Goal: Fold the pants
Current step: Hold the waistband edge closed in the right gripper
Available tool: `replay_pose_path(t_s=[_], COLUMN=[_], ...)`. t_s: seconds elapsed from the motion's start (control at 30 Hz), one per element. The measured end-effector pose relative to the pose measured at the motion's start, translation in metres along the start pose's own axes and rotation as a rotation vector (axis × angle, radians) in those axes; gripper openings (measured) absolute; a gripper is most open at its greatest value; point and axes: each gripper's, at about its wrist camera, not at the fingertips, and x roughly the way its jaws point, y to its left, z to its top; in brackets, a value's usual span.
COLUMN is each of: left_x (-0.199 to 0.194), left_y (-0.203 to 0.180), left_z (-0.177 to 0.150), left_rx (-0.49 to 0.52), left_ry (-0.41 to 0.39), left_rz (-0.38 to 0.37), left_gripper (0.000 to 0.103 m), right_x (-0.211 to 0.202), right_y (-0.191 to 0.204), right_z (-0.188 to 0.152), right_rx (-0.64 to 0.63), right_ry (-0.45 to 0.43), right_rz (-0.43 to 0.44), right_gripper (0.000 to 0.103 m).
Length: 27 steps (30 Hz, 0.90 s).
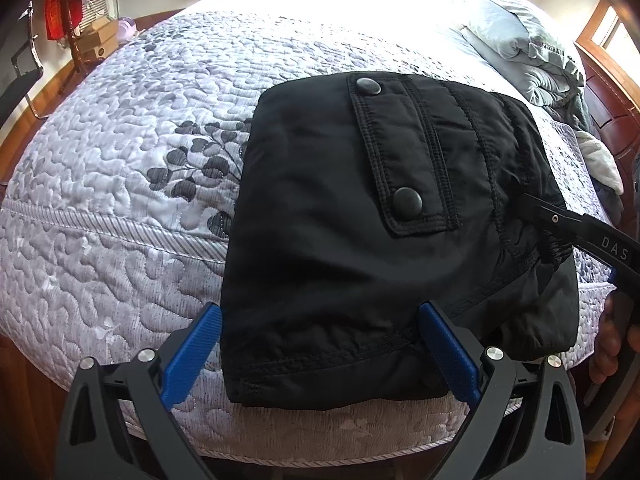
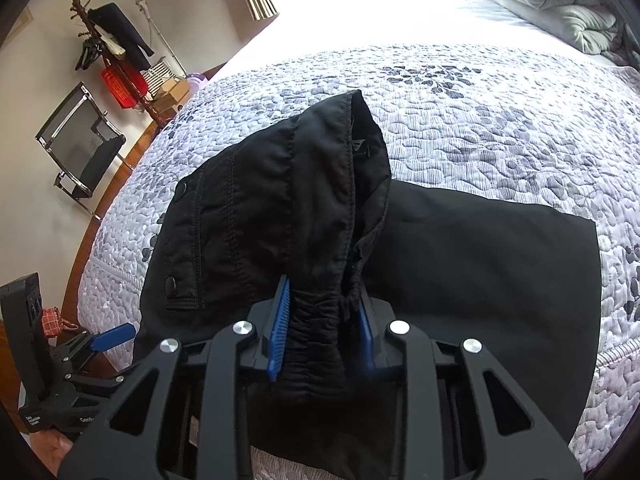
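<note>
Black pants lie folded in a thick stack on the quilted bed, a pocket flap with two snap buttons facing up. My left gripper is open, its blue pads wide apart on either side of the stack's near edge. In the right wrist view my right gripper is shut on the pants' gathered elastic waistband, which rises in a ridge above the flat part of the pants. The right gripper's finger enters the left wrist view from the right. The left gripper shows at lower left.
The pants sit close to the bed's near edge. A bunched grey duvet and a wooden headboard are at the far right. A chair and a coat rack stand by the wall on the left. A hand holds the right gripper.
</note>
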Motion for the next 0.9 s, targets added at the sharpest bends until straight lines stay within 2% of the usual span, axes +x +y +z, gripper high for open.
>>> replay_pose_path(t_s=[0.43,0.9], left_x=[-0.005,-0.008], left_y=[-0.011,-0.003], left_z=[0.001,-0.001], left_rx=[0.018,-0.001], left_ry=[-0.012,-0.012], left_rz=[-0.010,-0.007], left_gripper=[0.099,0.099], right_x=[-0.013,-0.017], right_y=[0.004,0.006], right_z=[-0.002,-0.001], right_rx=[0.001,-0.006], right_ry=[-0.021,-0.023], right_rz=[0.022,0.017], right_gripper=[0.026,0.026])
